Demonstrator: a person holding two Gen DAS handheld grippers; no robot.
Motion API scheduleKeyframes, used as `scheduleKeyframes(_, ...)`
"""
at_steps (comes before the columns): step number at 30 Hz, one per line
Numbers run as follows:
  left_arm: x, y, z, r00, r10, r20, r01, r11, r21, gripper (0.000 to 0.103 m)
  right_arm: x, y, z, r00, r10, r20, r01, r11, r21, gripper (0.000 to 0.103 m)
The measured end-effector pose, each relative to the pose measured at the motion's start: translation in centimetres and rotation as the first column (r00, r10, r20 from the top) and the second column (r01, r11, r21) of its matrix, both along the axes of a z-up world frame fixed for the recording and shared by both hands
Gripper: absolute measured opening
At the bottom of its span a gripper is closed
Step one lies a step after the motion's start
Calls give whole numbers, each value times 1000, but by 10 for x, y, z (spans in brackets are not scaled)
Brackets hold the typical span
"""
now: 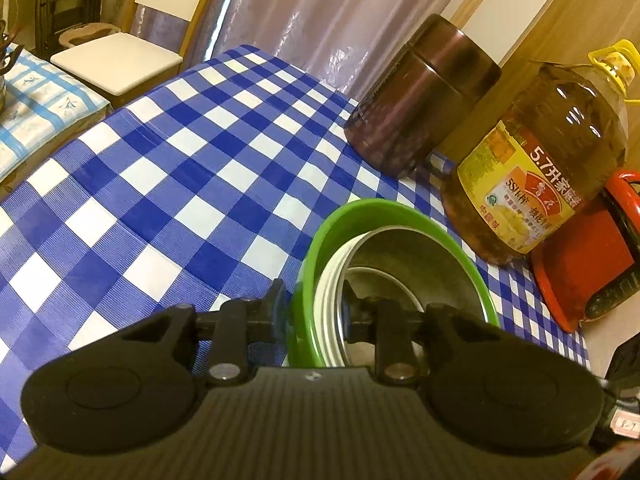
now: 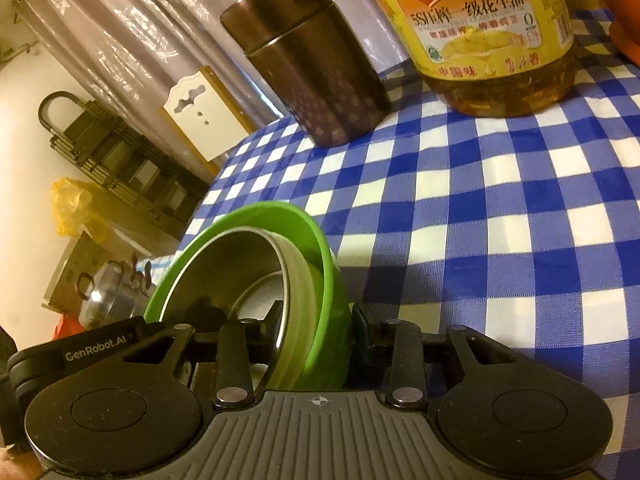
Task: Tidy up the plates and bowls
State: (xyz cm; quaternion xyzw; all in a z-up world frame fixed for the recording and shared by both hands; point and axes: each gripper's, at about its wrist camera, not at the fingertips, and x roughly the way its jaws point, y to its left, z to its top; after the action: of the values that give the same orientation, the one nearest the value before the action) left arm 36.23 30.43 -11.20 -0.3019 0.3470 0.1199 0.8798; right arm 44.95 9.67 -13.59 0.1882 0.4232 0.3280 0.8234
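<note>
- Left wrist view: the left gripper (image 1: 316, 312) has its fingers closed on the wall of a green bowl (image 1: 400, 210), one finger outside, one inside against the steel bowl (image 1: 420, 264) nested in it (both bowls tilted, mouths toward the camera)
- Just behind the green bowl stands a big oil bottle (image 1: 548, 152) with a yellow cap; a dark brown canister (image 1: 420, 96) stands left of the bottle and a red pot (image 1: 576, 264) to its right, near the bowl's rim
- The bottle's label reads "5.7" with Chinese characters
- Right wrist view: the right gripper (image 2: 316, 328) is clamped on the green bowl (image 2: 320, 264) at the opposite wall, steel bowl (image 2: 224, 272) inside; "GenRobot.AI" shows on the other gripper's body
- Under the green bowl lies a blue-and-white checked tablecloth (image 1: 160, 168); beyond it a white chair (image 1: 116, 60) and plastic-covered wall (image 1: 312, 8)
</note>
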Motion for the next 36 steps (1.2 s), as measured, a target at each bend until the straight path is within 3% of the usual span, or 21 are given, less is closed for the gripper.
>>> scheduleKeyframes(23,-4,4,-5,1000,-1,16,2,998,-69,24,0,-2,-1,999,-25,-37,26,999,20,36)
scheduleKeyframes(29,-2,-3,0,996,-83,-19,83,996,-13,24,-1,-7,1,998,-19,-51,20,1000,15,35)
scheduleKeyframes(36,-6,-11,-1,994,-102,-24,102,994,-26,24,-8,-18,1,998,-25,-56,25,1000,10,35)
